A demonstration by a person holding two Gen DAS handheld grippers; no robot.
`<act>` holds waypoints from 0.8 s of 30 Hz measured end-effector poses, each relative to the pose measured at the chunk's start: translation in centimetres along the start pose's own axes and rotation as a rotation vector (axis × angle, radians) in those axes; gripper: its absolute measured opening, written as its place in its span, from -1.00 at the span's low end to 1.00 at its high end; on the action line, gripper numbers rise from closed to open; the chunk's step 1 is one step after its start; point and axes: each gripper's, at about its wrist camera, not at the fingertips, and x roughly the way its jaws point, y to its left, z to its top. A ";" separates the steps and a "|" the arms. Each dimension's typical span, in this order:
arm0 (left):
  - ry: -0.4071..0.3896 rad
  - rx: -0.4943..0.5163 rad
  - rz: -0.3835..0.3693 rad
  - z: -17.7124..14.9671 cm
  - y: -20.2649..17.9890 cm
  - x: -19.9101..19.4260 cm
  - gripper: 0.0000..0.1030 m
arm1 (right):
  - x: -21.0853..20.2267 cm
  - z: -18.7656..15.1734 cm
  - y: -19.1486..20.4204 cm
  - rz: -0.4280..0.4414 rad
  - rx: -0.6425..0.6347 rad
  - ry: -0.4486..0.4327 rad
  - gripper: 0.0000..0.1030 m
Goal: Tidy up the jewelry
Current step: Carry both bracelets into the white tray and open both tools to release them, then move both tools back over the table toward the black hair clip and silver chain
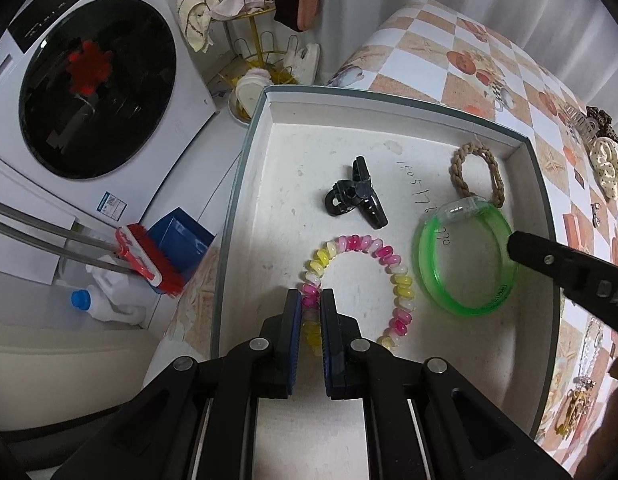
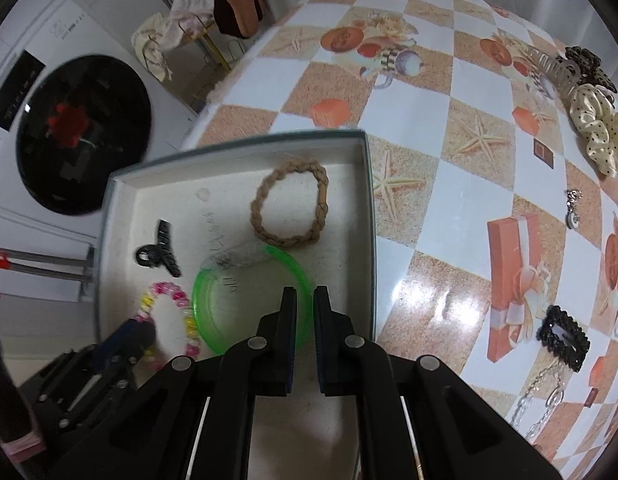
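Both grippers were pointed steeply down into the white box (image 1: 389,98), taken as landmark for all positions. L gripper (image 1: 311,300): fingers narrow, pads clamped on the pink/yellow spiral hair tie (image 1: 393,272), which lay on the box floor at the near-left part of the box. R gripper (image 2: 305,300): fingers narrow, closed on or astride the near wall of the green bangle (image 2: 297,268); pads looked to be pinching it but contact not 100% clear, jaws only just parted. Bangle sat in the box near-right, its clear clasp end touching the braided tan band (image 2: 289,208) at the far-right corner. Black claw clip (image 1: 357,198) was mid-box, apart from the rest. Outside the box, on the checked tablecloth (image 2: 429,200) to its right: cream dotted scrunchie (image 2: 597,128), black beaded clip (image 2: 565,338), chains, still unsorted. Judgement: step in hand = setting tie + bangle down in the box, task maybe halfway. To do it well: open each jaw only w/ the item resting flat on the floor, lift straight up so pads don't drag the coil or tip the bangle; keep bangle off the tan band, tie clear of the claw clip. Risk: springy tie could snag on a pad and come out w/ the gripper.
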 end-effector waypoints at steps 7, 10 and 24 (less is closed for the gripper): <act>-0.009 0.028 0.022 -0.2 -0.8 -0.6 -0.72 | -3.2 -0.5 -1.2 0.047 0.030 -0.062 -0.03; -0.002 0.041 0.019 -0.2 -1.2 -0.8 -0.72 | -4.2 -1.1 -2.2 0.059 0.047 -0.066 0.10; -0.043 0.066 0.047 -0.7 -2.7 -2.8 1.00 | -7.8 -5.2 -11.3 0.006 0.204 -0.108 0.58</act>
